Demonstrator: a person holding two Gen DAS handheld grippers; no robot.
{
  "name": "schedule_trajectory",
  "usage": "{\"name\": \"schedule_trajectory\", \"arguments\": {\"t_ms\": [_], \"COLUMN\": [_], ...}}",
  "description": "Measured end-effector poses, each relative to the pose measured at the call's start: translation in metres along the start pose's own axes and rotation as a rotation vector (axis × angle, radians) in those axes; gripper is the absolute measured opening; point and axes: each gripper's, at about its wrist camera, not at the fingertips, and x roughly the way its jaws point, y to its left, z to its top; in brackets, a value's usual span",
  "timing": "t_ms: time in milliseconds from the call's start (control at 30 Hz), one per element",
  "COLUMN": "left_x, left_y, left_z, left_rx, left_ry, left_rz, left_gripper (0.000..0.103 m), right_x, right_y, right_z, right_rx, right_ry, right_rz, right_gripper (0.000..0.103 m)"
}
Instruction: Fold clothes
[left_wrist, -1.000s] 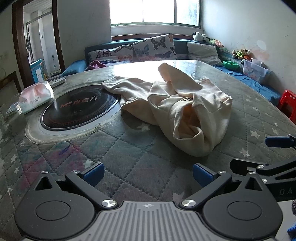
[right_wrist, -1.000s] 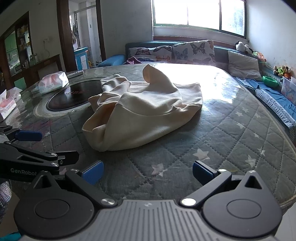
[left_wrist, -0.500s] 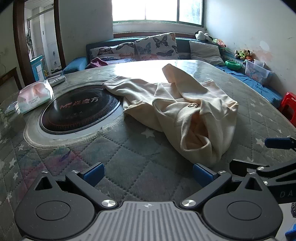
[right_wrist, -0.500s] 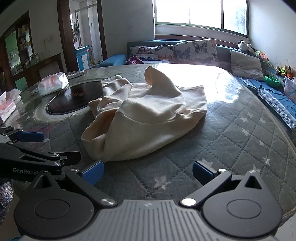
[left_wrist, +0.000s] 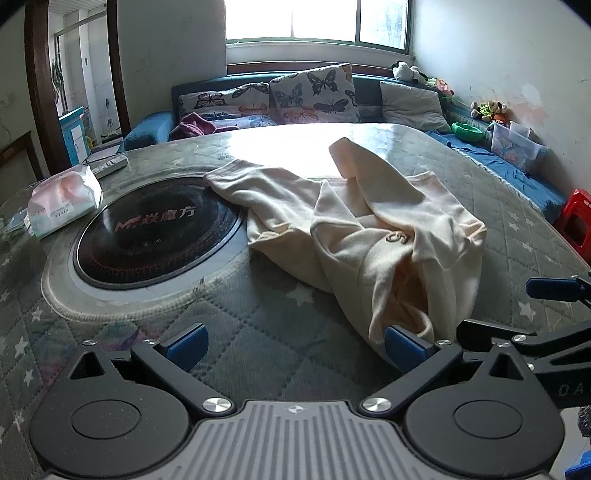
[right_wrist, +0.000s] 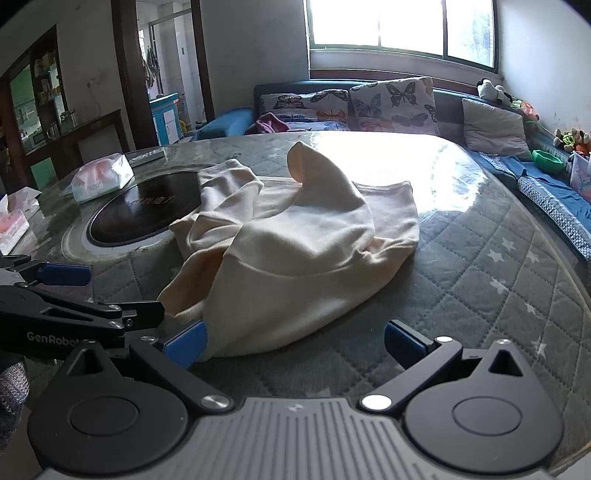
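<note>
Left wrist view: a round table under quilted, star-printed grey cloth carries a crumpled cream fleece sweatshirt, just right of the glossy black cooktop disc, its length running from near edge toward the window. Left gripper and right gripper gape wide at its near hem, holding nothing.
</note>
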Motion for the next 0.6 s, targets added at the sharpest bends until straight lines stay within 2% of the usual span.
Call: {"name": "schedule_trajectory", "arguments": {"t_ms": [400,500,600], "left_x": [0.023,0.029,0.038], "left_y": [0.013,0.015,0.018], "left_z": [0.036,0.050,0.066], "left_rx": [-0.030,-0.030,-0.035], "left_ry": [-0.013,-0.032,-0.045], "left_rz": [0.008,0.001,-0.029], "left_gripper": [0.103,0.102,0.095], "right_x": [0.029,0.045,0.066], "right_y": [-0.028,-0.036,-0.043], "right_z": [0.050,0.070,0.093], "right_rx": [0.020,0.015,-0.006], "right_ry": [-0.023,-0.030,-0.034], "right_rz": [-0.027,-0.028,-0.029], "right_gripper": [0.102,0.096,0.089]}}
